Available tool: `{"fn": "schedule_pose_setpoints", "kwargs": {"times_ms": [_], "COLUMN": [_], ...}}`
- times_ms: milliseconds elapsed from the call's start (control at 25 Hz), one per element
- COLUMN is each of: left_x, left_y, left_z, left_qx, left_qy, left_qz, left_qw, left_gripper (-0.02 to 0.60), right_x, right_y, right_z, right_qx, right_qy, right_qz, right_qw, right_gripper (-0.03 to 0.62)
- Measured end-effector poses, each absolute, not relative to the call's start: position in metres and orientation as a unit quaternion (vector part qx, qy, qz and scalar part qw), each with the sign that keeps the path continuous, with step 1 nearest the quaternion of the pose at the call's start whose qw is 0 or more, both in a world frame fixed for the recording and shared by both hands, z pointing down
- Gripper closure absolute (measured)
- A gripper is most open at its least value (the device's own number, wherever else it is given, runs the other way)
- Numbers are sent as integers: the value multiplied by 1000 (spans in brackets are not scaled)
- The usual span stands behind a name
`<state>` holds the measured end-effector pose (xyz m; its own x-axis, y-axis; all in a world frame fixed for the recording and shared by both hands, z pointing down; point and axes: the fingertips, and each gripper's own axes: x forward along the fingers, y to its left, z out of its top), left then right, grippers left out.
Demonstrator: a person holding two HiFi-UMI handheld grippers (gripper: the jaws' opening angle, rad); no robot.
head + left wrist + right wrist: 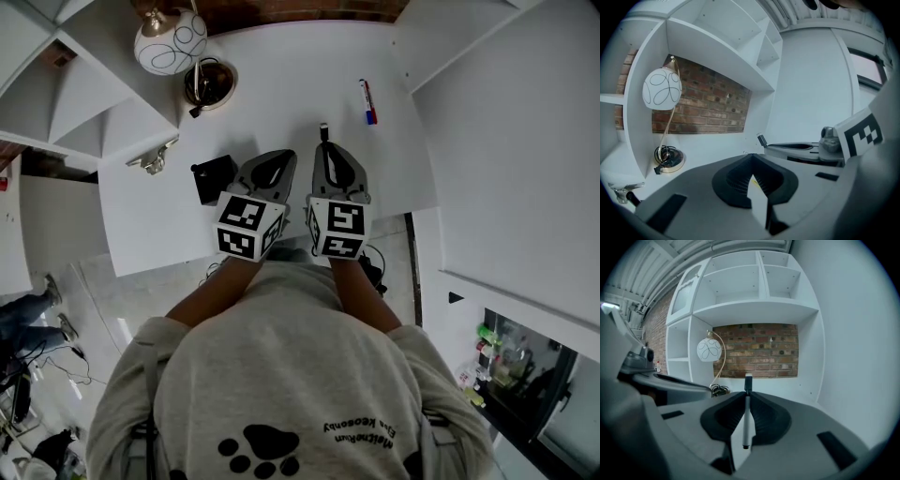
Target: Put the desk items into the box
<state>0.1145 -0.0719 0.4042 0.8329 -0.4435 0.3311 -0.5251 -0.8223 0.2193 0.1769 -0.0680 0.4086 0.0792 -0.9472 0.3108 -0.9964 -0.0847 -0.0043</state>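
- While its jaws press on a pen [746,418], the right gripper [748,392] is clenched. The silver barrel lies lengthwise between the ribbed pads, and the black end juts just past the tips.
- In the head view this pair sits over the middle of the desk [281,84], towards its near edge.
- Left gripper [752,155]: jaws drawn together at the tips, with nothing gripped between them. It sits alongside the right gripper, close but apart, also towards the near edge.
- Black box [214,178]: small and dark, standing on the desk just beside the left gripper, on the side of the desk's left edge. Its inside cannot be made out.
- Metal item [150,161]: small and shiny, at the left edge of the desk beyond the black box. Its kind cannot be told.
- Marker [367,101]: red and blue, lying flat on the far half of the desk near the right edge. It is well apart from both grippers and from the black box.
- Lamp base [210,82]: round, with a coiled cable on it, at the far left corner of the desk.
- Globe shade [170,42]: white with looping dark lines, carried over the lamp base on a thin curved stem.
- Brick wall [754,350]: behind the far edge of the desk.
- White shelving [740,287]: frames the brick wall above and to the left.
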Motion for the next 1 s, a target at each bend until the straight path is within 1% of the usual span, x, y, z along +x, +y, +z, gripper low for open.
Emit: {"fn": "schedule_pose_setpoints", "kwargs": {"times_ms": [440,1000], "left_x": [93,61], "left_y": [-77,-82], "left_z": [379,366], "left_qx": [949,948], "left_qy": [-264,-277], "left_qz": [110,101], "left_qw": [136,123], "left_gripper": [574,575], "right_x": [157,122], "right_y": [-67,-71], "right_z": [369,351], "right_qx": [726,709], "right_qy": [-682,-702], "right_qz": [54,34], "right_qw": [71,49], "right_gripper": [548,548]}}
